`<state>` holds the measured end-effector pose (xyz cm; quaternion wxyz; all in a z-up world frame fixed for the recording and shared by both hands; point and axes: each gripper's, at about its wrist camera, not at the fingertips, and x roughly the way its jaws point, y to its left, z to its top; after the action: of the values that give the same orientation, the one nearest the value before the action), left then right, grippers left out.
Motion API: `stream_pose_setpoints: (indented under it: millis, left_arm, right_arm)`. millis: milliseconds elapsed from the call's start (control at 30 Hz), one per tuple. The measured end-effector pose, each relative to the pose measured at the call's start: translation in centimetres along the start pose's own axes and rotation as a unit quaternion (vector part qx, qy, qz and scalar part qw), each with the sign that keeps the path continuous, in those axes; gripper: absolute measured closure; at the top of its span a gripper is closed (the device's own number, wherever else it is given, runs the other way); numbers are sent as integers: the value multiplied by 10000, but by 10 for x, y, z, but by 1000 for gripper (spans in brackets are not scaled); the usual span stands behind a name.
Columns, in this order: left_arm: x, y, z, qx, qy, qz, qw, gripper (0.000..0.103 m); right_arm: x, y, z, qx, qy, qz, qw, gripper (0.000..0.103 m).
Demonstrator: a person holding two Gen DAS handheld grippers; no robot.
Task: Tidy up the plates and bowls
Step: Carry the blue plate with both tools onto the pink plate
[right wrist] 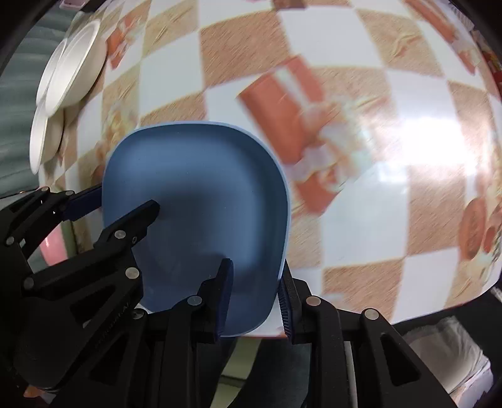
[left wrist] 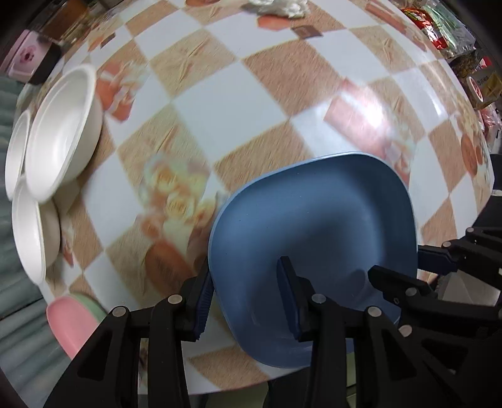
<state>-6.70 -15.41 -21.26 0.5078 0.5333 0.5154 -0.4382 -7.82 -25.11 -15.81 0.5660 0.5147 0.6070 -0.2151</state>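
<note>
A blue squarish plate is held over the near edge of the checkered table; it also shows in the right wrist view. My left gripper straddles its left rim, one finger inside, one outside. My right gripper straddles its right rim the same way. Each gripper shows in the other's view. Three white bowls sit at the table's left edge, also in the right wrist view. A pink plate lies on a green one at the near left corner.
Snack packets and a box crowd the far right of the table. Crumpled white tissue lies at the far edge. A pink box stands beyond the far left corner.
</note>
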Motion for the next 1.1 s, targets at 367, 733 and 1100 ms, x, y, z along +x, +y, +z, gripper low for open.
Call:
stream_pose_setpoints:
  millis: [367, 733, 1100]
  left_arm:
    - [-22, 15, -63, -63, -342, -189, 9992, 60]
    - [-55, 53, -85, -230, -634, -345, 9971, 60]
    - [-70, 80, -104, -480, -818, -474, 9944, 60]
  right_arm:
    - [-14, 51, -13, -222, -37, -98, 9997, 72]
    - [-33, 82, -2, -441, -174, -313, 9984, 72]
    - [-32, 114, 5, -771, -261, -561, 9951, 72]
